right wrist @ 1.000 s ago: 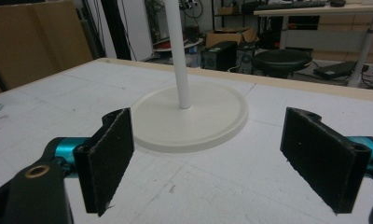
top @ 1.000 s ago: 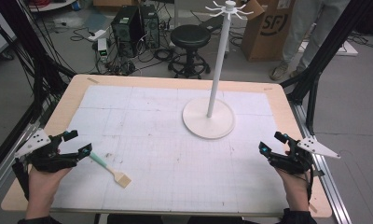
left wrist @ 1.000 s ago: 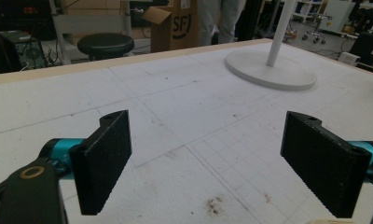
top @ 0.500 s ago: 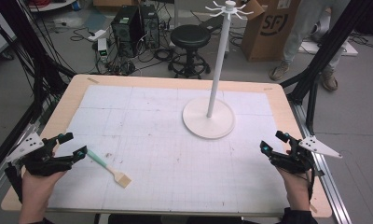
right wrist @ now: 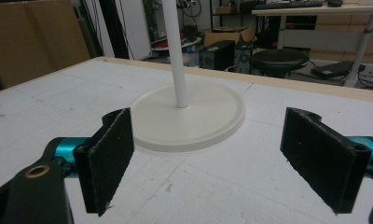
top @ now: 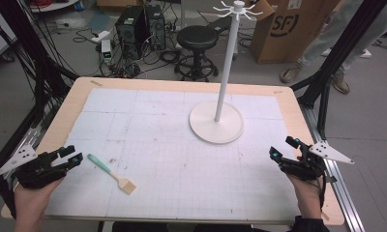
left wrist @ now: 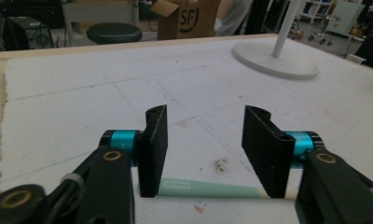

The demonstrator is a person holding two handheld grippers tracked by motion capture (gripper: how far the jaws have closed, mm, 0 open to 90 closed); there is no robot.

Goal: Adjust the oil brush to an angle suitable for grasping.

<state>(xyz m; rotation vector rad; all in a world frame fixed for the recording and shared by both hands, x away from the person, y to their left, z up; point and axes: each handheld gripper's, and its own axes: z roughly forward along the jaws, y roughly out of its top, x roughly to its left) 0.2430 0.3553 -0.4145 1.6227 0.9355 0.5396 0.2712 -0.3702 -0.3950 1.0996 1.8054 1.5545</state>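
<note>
A small brush [top: 111, 173] with a mint-green handle and a tan head lies flat on the white mat near the front left. Just left of its handle end my left gripper [top: 70, 155] stands open. In the left gripper view the green handle [left wrist: 208, 189] lies across the gap below the jaws of the left gripper [left wrist: 205, 140], apart from them. At the mat's right front my right gripper [top: 284, 148] is open and holds nothing. A white stand [top: 216, 121] with a round base, a tall pole and hooks at the top rises at the back right, and its base [right wrist: 189, 114] lies ahead of the right gripper [right wrist: 222, 163].
The wooden table [top: 73, 99] carries a white gridded mat [top: 167, 145]. Behind the table stand a black stool [top: 197, 38], computer cases [top: 139, 29] and a cardboard box [top: 290, 26]. A person's legs [top: 322, 53] are at the back right, beside black frame posts [top: 334, 63].
My left gripper has drawn back toward the front-left corner, a little away from the brush. The right gripper has shifted only slightly. The brush has not moved.
</note>
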